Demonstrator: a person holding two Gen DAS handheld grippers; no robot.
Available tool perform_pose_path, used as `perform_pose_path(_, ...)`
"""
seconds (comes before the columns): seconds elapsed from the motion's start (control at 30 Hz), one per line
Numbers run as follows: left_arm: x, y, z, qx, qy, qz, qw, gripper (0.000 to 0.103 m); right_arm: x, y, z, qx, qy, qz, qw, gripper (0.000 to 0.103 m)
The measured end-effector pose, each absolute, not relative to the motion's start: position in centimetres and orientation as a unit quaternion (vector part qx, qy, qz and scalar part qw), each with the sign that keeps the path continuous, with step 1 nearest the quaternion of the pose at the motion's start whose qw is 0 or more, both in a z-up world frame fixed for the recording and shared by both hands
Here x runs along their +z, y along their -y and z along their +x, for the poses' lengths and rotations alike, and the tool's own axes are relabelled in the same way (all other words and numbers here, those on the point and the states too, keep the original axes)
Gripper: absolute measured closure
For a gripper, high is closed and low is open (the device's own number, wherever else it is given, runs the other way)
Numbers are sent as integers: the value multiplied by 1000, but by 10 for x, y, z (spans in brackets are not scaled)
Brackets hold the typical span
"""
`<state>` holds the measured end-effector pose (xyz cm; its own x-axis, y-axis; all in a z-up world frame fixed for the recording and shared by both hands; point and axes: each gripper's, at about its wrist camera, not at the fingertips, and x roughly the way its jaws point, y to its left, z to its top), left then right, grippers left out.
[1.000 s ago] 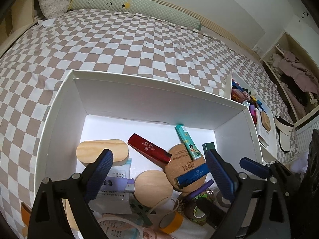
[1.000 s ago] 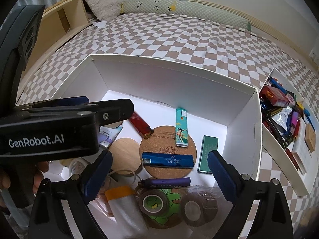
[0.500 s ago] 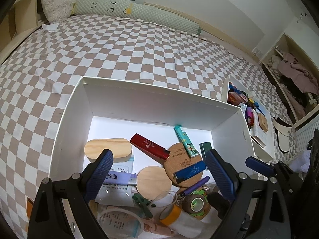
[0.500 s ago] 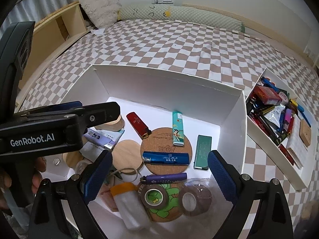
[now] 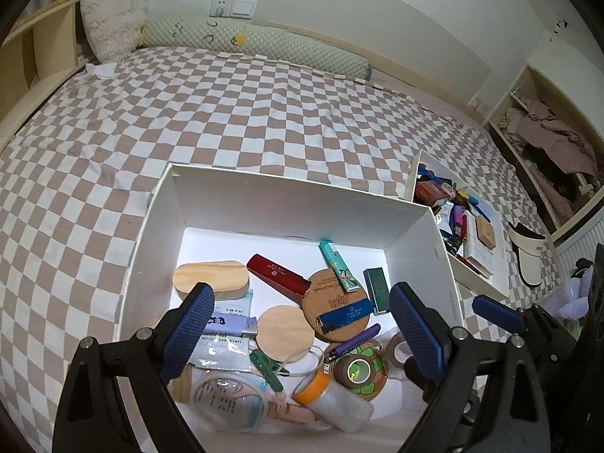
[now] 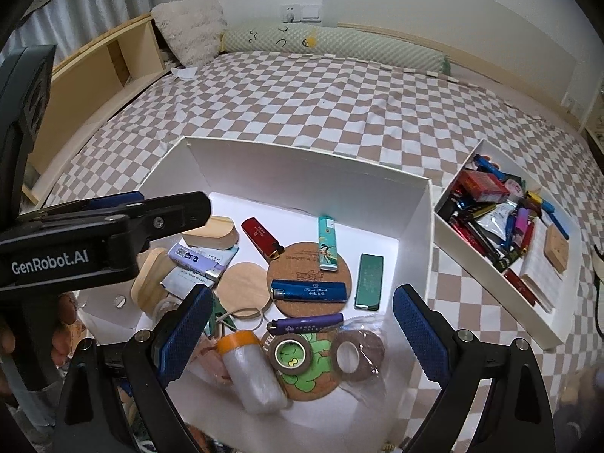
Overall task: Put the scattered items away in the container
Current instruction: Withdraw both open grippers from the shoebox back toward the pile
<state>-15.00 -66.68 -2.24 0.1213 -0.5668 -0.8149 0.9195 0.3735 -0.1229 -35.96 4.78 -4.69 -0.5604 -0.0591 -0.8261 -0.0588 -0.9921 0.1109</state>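
Observation:
A large white box (image 5: 287, 204) (image 6: 302, 162) sits on the checkered bed, holding many small items: a red lighter (image 5: 277, 273) (image 6: 262, 238), a teal lighter (image 5: 338, 266) (image 6: 326, 247), a blue lighter (image 5: 345, 313) (image 6: 309, 290) on a cork coaster (image 6: 298, 264), a green case (image 6: 369, 281), wooden discs (image 5: 283, 332), tape rolls (image 6: 292, 355). My left gripper (image 5: 302, 334) hangs open above the box with nothing between its fingers. My right gripper (image 6: 300, 334) is open too, empty, above the box's near side. The left gripper's body (image 6: 94, 234) shows in the right wrist view.
A second, narrower white tray (image 5: 458, 226) (image 6: 502, 234) full of pens and lighters lies to the right of the box. Pillows (image 5: 113, 19) and a green bolster (image 5: 256, 47) line the far edge of the bed. An open shelf with clothes (image 5: 547, 143) stands at right.
Both grippers have drawn back and up from the box, so more of the bed and box shows. Both stay open and empty; the items have not moved.

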Motion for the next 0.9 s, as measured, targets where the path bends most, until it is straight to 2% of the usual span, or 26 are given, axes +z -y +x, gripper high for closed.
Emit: perform_pose_path(0.9, 46, 596, -194, -497, -354, 217, 762, 8, 22, -46, -288, -904, 72, 420, -43, 7)
